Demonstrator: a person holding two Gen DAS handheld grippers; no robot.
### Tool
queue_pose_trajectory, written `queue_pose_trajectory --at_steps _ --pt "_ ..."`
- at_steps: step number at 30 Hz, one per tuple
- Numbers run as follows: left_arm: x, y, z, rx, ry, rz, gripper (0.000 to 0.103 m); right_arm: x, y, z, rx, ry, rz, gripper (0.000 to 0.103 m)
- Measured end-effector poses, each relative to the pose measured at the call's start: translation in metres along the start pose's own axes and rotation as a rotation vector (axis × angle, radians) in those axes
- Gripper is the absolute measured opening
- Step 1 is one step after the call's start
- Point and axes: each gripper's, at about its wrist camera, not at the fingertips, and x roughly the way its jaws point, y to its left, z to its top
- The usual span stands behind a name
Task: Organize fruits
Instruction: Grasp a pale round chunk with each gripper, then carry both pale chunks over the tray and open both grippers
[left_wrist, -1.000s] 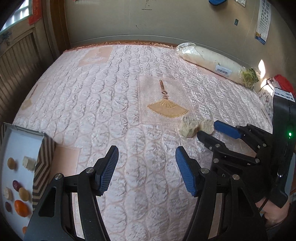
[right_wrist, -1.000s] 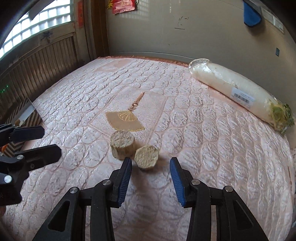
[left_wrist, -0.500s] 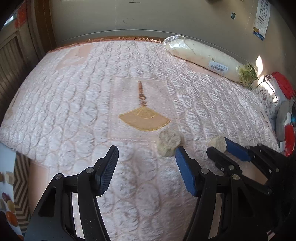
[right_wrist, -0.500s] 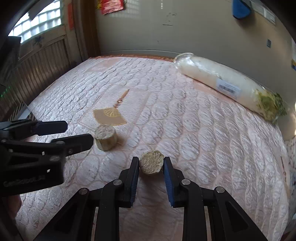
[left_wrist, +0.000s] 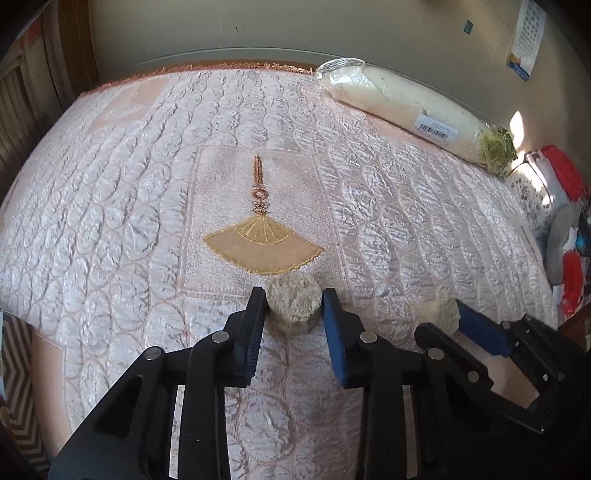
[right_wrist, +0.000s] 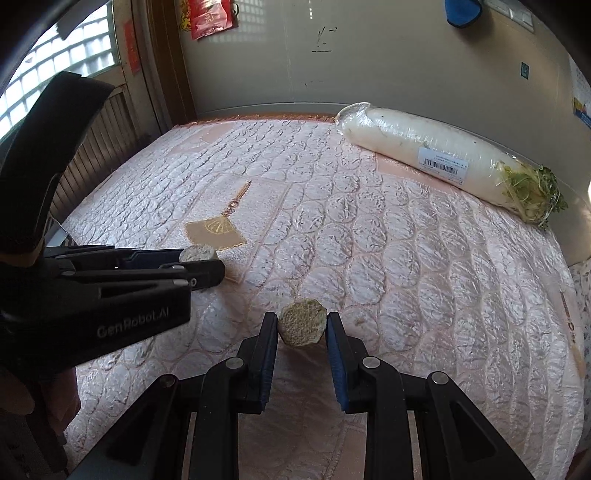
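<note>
Left gripper (left_wrist: 294, 308): clamped on a beige, rough, cylindrical fruit chunk (left_wrist: 293, 302) resting on the pink quilted bedspread (left_wrist: 110, 184).
Right gripper (right_wrist: 301, 328): clamped on a second, tan-faced fruit chunk (right_wrist: 302, 327), just above that bedspread.

"GenRobot.AI" on left claw (right_wrist: 201, 260) body

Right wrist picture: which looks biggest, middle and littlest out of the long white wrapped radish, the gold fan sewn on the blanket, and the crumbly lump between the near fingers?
1. Long white plastic-wrapped radish
2. Gold embroidered fan, crumbly beige lump: alike; lump is nearer, so unsure.
</note>
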Motion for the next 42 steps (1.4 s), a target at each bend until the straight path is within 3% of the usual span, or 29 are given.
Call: queue_pose_trajectory --at_steps 10,24,42 --pt "-0.040 0.025 -0.032 -0.029 -0.043 0.041 0.030 -0.022 0.026 -0.008 0.002 -0.031 0.026 0.025" --pt "-0.112 0.095 -0.097 -0.077 -0.155 0.190 0.030 -0.043 0.119 -0.028 -0.065 -0.072 0.131 0.025" --pt "-0.167 0.184 -0.152 -0.178 -0.218 0.306 0.030 -0.041 0.222 -0.031 -0.223 -0.056 0.231 0.025"
